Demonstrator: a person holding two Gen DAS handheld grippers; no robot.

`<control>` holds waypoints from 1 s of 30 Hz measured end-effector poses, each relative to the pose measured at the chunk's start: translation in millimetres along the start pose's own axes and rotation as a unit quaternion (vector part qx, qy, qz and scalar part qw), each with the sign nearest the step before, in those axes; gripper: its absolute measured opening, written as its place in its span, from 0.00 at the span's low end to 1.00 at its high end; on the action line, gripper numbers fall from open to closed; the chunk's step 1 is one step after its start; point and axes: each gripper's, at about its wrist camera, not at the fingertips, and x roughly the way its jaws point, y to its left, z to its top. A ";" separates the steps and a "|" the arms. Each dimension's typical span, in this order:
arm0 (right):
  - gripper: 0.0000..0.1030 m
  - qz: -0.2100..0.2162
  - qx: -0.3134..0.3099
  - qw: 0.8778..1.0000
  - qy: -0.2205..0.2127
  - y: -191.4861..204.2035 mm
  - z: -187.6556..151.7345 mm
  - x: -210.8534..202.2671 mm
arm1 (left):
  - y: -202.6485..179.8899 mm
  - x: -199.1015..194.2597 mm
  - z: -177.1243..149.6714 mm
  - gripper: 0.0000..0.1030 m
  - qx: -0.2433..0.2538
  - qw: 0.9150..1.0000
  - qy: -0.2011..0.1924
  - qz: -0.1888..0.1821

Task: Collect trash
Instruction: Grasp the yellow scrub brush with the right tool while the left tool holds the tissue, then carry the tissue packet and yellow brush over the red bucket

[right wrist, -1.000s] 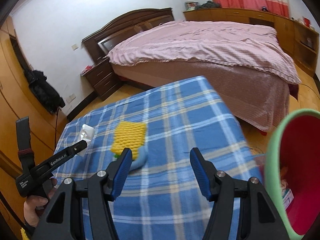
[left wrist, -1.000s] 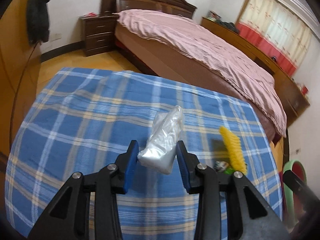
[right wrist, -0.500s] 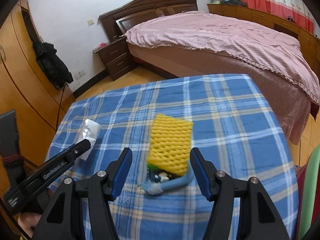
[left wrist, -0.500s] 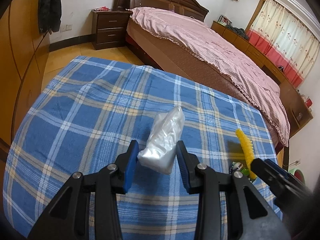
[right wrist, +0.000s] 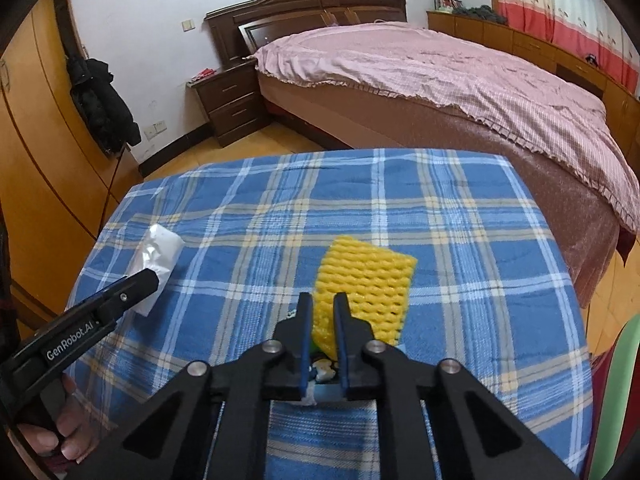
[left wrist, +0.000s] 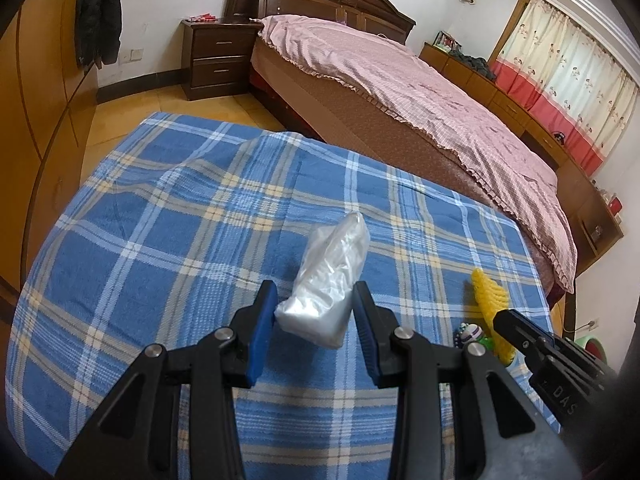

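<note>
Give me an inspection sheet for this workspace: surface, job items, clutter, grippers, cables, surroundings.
Surface: table under a blue plaid cloth, some wrinkles at its far left corner.
Job's things: crumpled clear plastic bag; yellow foam mesh fruit sleeve lying over a small light-blue wrapper.
Clutter: nothing seen beyond the trash.
Grippers: left gripper shut on the plastic bag; right gripper has just closed, shut on the near edge of the foam sleeve.
Cables: thin cord hanging down by the wooden wardrobe.
Surroundings: bed with pink cover, dark nightstand, green-rimmed red bin at right.
</note>
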 end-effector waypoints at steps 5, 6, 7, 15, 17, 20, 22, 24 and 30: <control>0.08 0.006 -0.004 1.000 -0.025 -0.4 0.5 -17.0 | -6.0 -8.0 0.4 0.38 0.006 1.000 -0.005 -0.004; 0.08 0.007 -0.003 1.000 -0.029 -0.7 1.3 -20.2 | -7.4 -10.1 0.0 0.38 0.008 1.000 -0.006 -0.005; 0.08 0.009 -0.001 0.999 -0.035 -1.7 1.6 -24.8 | -8.5 -12.3 -0.1 0.38 0.009 1.000 -0.007 -0.007; 0.08 0.022 0.022 0.997 -0.072 -11.4 2.5 -61.2 | -18.6 -31.1 -4.1 0.38 0.016 0.999 -0.011 -0.025; 0.08 0.025 0.028 0.996 -0.080 -14.1 0.7 -70.7 | -23.1 -37.8 -6.3 0.38 0.021 0.999 -0.014 -0.030; 0.08 0.031 0.039 0.995 -0.091 -17.7 -2.7 -84.6 | -30.3 -48.6 -10.4 0.38 0.029 0.999 -0.018 -0.037; 0.08 0.035 0.046 0.993 -0.099 -21.3 -6.5 -95.1 | -35.2 -56.2 -13.3 0.38 0.033 0.998 -0.020 -0.045; 0.08 0.035 0.052 0.992 -0.108 -24.1 -10.7 -104.9 | -39.2 -62.4 -16.0 0.38 0.035 0.998 -0.021 -0.052; 0.08 0.032 0.062 0.988 -0.134 -32.0 -23.4 -137.1 | -51.7 -76.3 -24.3 0.38 0.039 0.996 -0.014 -0.077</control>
